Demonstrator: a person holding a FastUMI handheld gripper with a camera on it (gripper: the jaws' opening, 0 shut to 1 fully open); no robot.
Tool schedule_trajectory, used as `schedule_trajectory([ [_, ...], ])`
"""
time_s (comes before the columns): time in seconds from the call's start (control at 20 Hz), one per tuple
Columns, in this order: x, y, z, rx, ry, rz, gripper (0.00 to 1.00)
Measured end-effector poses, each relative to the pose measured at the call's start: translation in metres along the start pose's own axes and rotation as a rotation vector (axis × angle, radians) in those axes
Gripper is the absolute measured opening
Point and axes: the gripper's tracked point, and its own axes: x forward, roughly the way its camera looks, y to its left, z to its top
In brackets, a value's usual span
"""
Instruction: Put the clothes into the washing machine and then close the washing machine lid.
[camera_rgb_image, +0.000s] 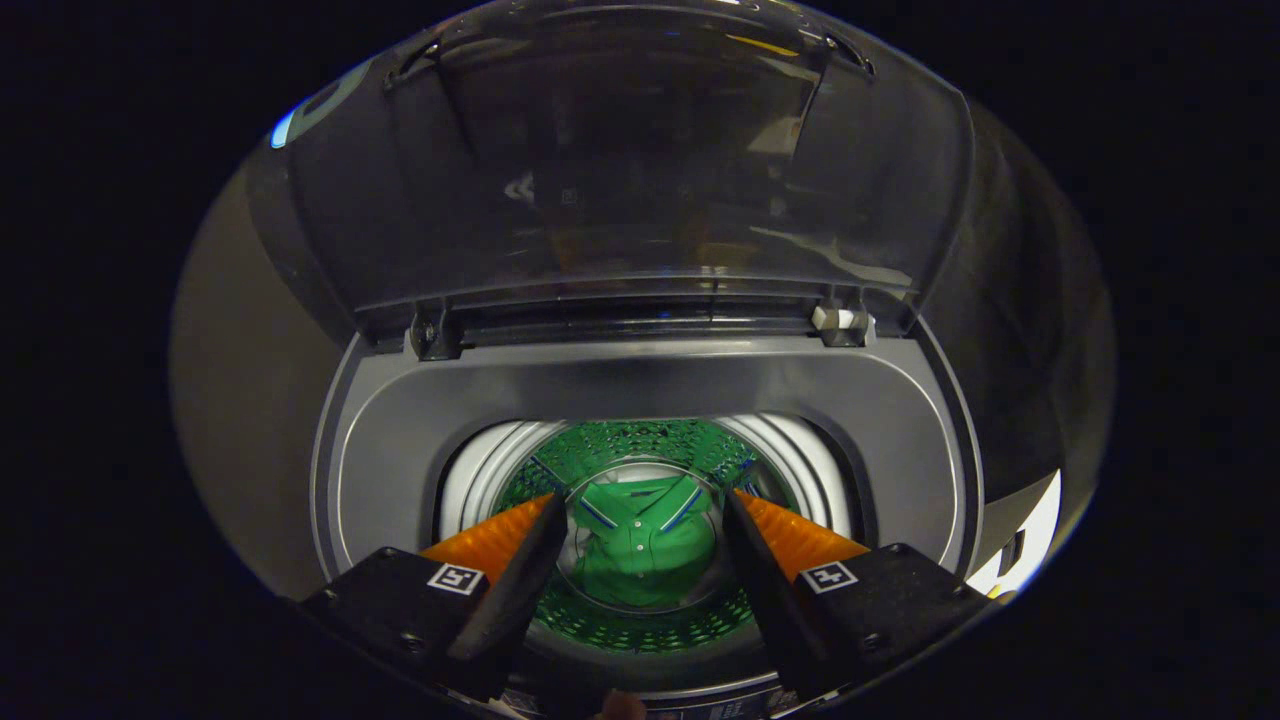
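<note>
Gripper view shows us our gripper (640, 530) held over the mouth of the washing machine (400, 450), its two fingers (515, 575) spread wide with nothing between them but open air. Taking the drum (640, 445) as our landmark, both fingers sit above its opening, one to each side of its middle, and point down into it. Beyond them, at the bottom of the drum, lies the green shirt (640, 545), its striped collar uppermost; it is well below the fingertips and apart from them. We judge that the clothes are already in the machine, and that the open stance is what we would expect once a garment has dropped free. Behind the drum the grey top deck rises to two hinges, and from them the clear lid (640, 180) stands upright and open, leaning away from us. We judge it is left up so that loading has a free path. Our hand tilts the gripper steeply downward from the front side of the drum. Closing the lid remains to be done.
</note>
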Motion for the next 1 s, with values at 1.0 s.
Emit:
schedule_trajectory([
  [1.0,-0.141,0.011,0.171,-0.005,-0.381,0.041,0.98],
])
